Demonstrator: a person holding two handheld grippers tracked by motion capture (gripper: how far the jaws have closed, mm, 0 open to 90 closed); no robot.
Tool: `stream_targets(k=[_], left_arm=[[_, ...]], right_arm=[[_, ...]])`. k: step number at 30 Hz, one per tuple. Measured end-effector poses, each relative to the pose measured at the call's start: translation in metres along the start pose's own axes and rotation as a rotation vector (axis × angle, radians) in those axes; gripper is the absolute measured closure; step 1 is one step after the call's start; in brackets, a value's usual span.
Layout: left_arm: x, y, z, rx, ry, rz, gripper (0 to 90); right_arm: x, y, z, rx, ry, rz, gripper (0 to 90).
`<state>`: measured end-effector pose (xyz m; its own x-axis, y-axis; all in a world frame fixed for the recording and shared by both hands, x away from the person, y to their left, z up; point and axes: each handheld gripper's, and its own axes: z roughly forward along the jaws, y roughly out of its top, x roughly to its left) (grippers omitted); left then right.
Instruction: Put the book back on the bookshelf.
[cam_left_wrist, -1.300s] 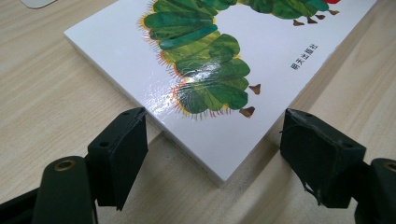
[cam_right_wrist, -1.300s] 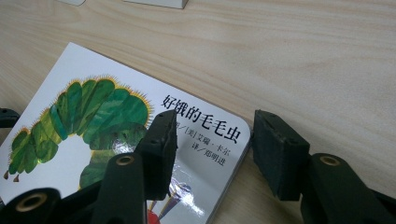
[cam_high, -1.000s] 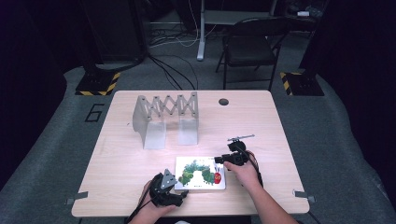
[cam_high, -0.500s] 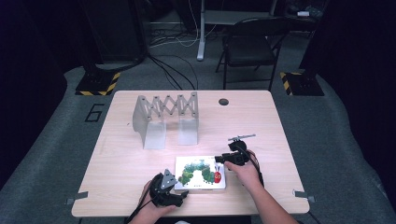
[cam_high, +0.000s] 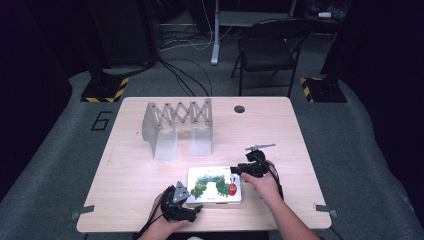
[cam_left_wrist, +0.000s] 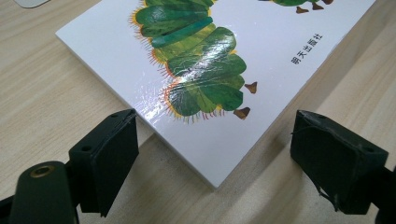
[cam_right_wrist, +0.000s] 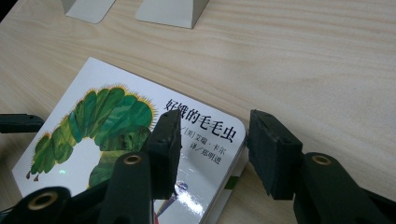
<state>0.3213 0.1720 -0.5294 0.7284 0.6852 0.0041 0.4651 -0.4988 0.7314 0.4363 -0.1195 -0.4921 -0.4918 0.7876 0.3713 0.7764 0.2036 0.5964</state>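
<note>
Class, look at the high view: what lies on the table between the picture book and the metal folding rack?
Nothing: between the picture book and the rack, bare table.

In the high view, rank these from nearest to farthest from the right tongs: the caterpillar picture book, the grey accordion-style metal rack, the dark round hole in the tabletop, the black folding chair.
1. White caterpillar picture book: right at the right tongs, at its near-right corner.
2. Grey accordion-style metal rack: farther back, to the left.
3. Dark round hole in the tabletop: near the far edge.
4. Black folding chair: on the floor beyond the table.
The rack and the hole are close to call.
</note>
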Motion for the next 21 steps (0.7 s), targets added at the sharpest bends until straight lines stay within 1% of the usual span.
stream_targets(k=[2,3,9,10,11,12,14,15,16,17,18,19,20,21], left_arm=[[-0.0001,0.0000,0.0000,0.000,0.001,0.000,14.9],[-0.0001,0.0000,0.0003,-0.002,-0.001,-0.002,14.7],[-0.0010,0.0002,0.0011,-0.006,0.001,-0.013,14.0],[-0.0008,0.0003,0.0010,-0.003,0.001,-0.009,14.0],[-0.0015,0.0000,0.0018,-0.011,0.015,-0.011,14.0],[-0.0017,0.0003,0.0017,-0.008,0.018,-0.011,13.7],[-0.0017,0.0007,0.0018,-0.004,0.016,-0.010,13.0],[-0.0016,0.0011,0.0015,0.004,0.012,-0.009,13.0],[-0.0017,0.0012,0.0016,0.003,0.013,-0.010,12.7],[-0.0022,0.0013,0.0020,0.002,0.017,-0.012,12.4],[-0.0021,0.0014,0.0022,0.001,0.023,-0.006,12.1],[-0.0027,0.0014,0.0025,0.001,0.026,-0.009,11.7],[-0.0028,0.0019,0.0022,0.011,0.017,-0.013,11.3],[-0.0032,0.0019,0.0027,0.008,0.022,-0.013,10.7]], right_arm=[[0.0005,0.0000,-0.0008,0.001,0.002,0.008,54.4],[0.0007,0.0001,-0.0022,-0.010,0.005,0.004,54.5],[0.0010,0.0002,-0.0052,-0.016,0.014,-0.004,54.3],[0.0010,0.0002,-0.0052,-0.016,0.014,-0.004,54.3],[0.0005,0.0002,-0.0053,-0.021,0.014,-0.009,54.3],[0.0006,0.0002,-0.0060,-0.023,0.016,-0.009,54.3],[0.0031,0.0008,-0.0080,-0.019,0.017,0.009,54.2],[0.0031,0.0008,-0.0080,-0.019,0.017,0.009,54.2],[0.0028,0.0010,-0.0079,-0.026,0.015,-0.005,54.2],[0.0032,0.0011,-0.0081,-0.028,0.013,-0.008,54.1],[0.0044,0.0012,-0.0090,-0.023,0.011,-0.003,54.1],[0.0049,0.0014,-0.0091,-0.025,0.010,-0.002,54.1],[0.0047,0.0015,-0.0092,-0.033,0.009,-0.009,54.1],[0.0053,0.0015,-0.0107,-0.027,0.010,-0.005,54.1]])
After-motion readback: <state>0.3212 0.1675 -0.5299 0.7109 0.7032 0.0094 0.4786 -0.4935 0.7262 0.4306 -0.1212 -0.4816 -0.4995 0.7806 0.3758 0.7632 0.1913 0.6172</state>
